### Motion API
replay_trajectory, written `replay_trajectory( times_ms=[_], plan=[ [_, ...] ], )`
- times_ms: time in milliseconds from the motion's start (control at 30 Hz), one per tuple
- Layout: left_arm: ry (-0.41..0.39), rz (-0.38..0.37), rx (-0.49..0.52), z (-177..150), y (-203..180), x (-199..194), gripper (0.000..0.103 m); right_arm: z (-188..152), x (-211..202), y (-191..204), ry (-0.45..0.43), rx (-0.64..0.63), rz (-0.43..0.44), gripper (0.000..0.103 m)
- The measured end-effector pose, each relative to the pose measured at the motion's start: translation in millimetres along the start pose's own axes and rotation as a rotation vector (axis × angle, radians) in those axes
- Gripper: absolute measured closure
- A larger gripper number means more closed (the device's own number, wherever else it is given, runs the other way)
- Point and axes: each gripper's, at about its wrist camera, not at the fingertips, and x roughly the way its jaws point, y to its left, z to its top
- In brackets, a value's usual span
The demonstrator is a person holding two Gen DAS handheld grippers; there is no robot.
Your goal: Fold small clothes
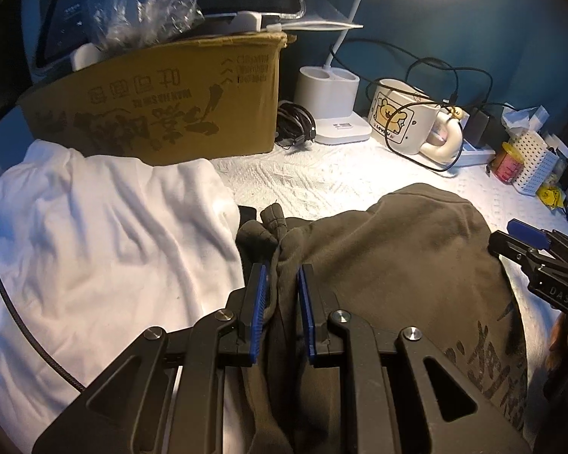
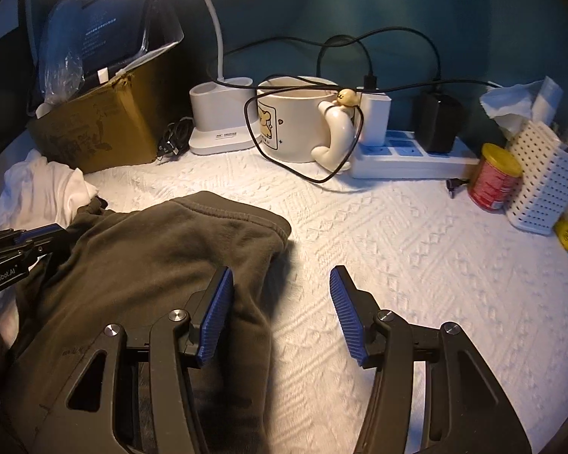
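A dark olive-grey garment [image 1: 397,249] with a printed mark lies bunched on the white quilted surface; it also shows in the right wrist view [image 2: 163,249]. My left gripper [image 1: 282,276] is shut on a fold of this garment near its drawstring edge. My right gripper [image 2: 282,283] is open and empty, its left finger over the garment's right edge and its right finger over the bare cover. It shows at the right edge of the left wrist view [image 1: 526,242]. A white garment [image 1: 102,227] lies crumpled to the left.
A cardboard box [image 1: 163,102] stands at the back left with a tablet on it. A white lamp base [image 2: 219,117], a cartoon mug [image 2: 295,121], a power strip [image 2: 409,155] with cables, a red can [image 2: 492,178] and a white perforated basket [image 2: 545,185] line the back.
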Motion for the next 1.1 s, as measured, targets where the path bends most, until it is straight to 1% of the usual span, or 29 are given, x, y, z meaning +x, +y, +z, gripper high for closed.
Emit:
replay_trajectory(
  times_ms=[500,867,1100],
  plan=[
    [-0.029,0.001,0.004,-27,-5,-38,0.086,-24,-43,21,0.014,-0.030,0.015,0.047],
    [-0.033,-0.012,0.015,-53,-14,-55,0.086,-53,-69,17,0.022,-0.017,-0.002,0.047],
    [-0.021,-0.028,0.044,-70,-25,-62,0.086,-76,-83,14,0.023,0.010,-0.008,0.047]
  ],
)
